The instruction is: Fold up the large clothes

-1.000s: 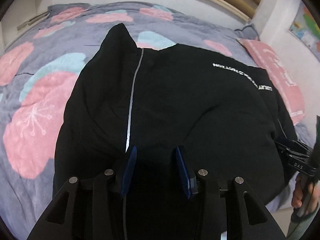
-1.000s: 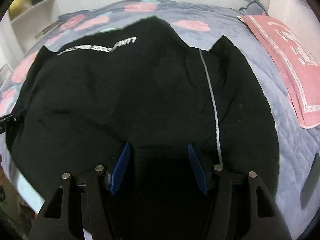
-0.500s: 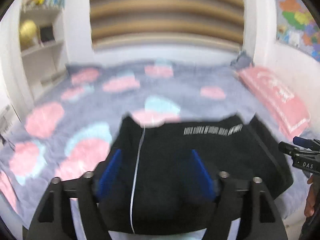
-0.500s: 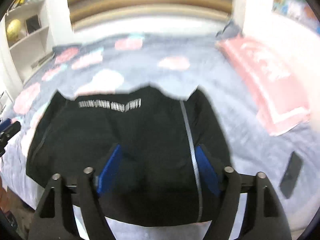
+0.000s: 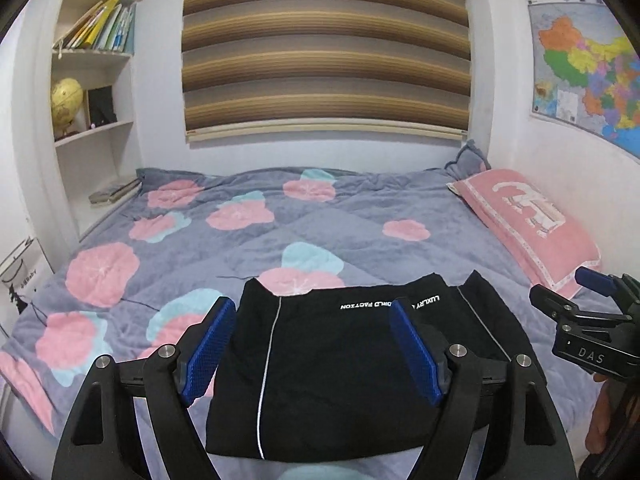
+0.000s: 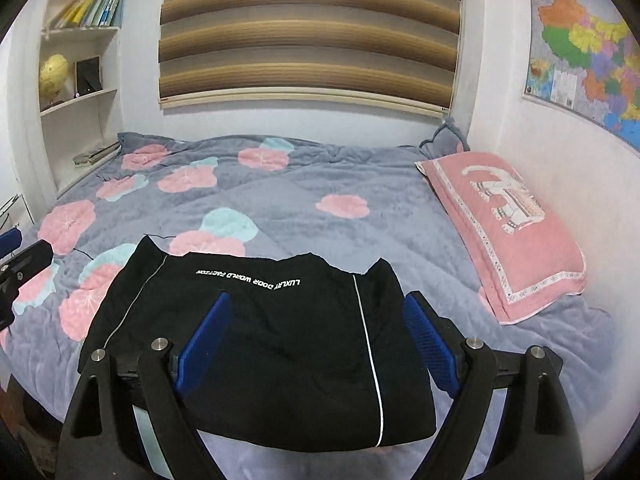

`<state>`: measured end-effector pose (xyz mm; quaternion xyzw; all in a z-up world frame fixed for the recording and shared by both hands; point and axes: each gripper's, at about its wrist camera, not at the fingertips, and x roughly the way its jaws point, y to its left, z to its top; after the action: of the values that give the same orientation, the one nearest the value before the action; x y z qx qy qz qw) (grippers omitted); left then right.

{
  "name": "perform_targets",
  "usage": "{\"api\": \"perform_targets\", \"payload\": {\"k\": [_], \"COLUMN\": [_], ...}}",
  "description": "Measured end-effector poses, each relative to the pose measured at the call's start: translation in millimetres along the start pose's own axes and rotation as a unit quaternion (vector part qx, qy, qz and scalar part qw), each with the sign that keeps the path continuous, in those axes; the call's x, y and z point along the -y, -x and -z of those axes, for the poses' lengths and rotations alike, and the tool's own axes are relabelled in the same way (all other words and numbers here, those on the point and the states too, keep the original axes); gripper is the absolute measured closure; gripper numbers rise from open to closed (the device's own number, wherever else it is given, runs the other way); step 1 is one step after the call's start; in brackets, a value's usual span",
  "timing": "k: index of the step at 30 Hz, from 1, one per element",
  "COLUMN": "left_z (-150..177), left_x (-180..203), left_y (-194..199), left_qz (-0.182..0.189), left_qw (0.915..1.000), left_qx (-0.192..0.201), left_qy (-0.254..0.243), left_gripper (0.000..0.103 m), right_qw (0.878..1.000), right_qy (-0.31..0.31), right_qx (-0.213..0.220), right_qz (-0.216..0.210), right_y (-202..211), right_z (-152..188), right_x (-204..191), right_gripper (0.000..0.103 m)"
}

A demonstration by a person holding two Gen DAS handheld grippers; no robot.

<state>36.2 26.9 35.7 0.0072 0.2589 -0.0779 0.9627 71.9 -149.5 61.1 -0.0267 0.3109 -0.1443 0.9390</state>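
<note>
While garment lies folded, both tongs — spread wider, empty — have pulled back.

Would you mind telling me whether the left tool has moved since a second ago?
Yes. The left tool has pulled back and up from the black garment: the striped blind, earlier out of view, now fills the top, and its jaws are wider.

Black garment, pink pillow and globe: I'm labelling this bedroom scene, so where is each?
Black garment (image 6: pixel 280 344), right wrist view, middle of the folded cloth.
Pink pillow (image 6: pixel 508 232), right wrist view, middle of its top face.
Globe (image 5: pixel 66 98), left wrist view, yellow sphere.
</note>
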Motion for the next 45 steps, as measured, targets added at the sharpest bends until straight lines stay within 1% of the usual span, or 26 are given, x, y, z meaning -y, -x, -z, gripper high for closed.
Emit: {"api": "perform_targets", "payload": {"k": [3, 7, 19, 27, 36, 45], "left_z": [4.3, 11.8, 34.3, 39.9, 42.2, 45.6], "left_x": [1.1, 1.2, 8.2, 9.5, 13.8, 19.9], "left_y": [-1.8, -10.6, -41.6, -56.9, -57.7, -56.1], "left_qz": [-0.009, -0.021, -0.030, -0.034, -0.045, -0.042], "left_qw": [1.0000, 0.9996, 0.9972, 0.9946, 0.9943, 0.9941], "left_qx": [-0.002, -0.019, -0.069, -0.097, -0.096, -0.100], "left_qy": [0.002, 0.005, 0.000, 0.016, 0.008, 0.000], "left_gripper": [0.023, 0.023, 0.023, 0.023, 0.023, 0.023], "right_qw": [1.000, 1.000, 0.997, 0.996, 0.995, 0.995], "right_qy": [-0.006, -0.009, -0.025, -0.013, -0.017, -0.026], "right_qx": [-0.005, -0.023, -0.069, -0.090, -0.093, -0.098], "right_qz": [-0.009, -0.010, -0.012, -0.014, -0.018, -0.023], "right_y": [-1.6, -10.2, -40.1, -52.2, -54.1, -54.8], "right_z": [2.5, 10.4, 30.8, 35.2, 37.1, 40.0], "right_x": [0.6, -0.3, 9.4, 8.8, 11.1, 13.6], "right_gripper": [0.013, 0.013, 0.013, 0.013, 0.013, 0.013]}}
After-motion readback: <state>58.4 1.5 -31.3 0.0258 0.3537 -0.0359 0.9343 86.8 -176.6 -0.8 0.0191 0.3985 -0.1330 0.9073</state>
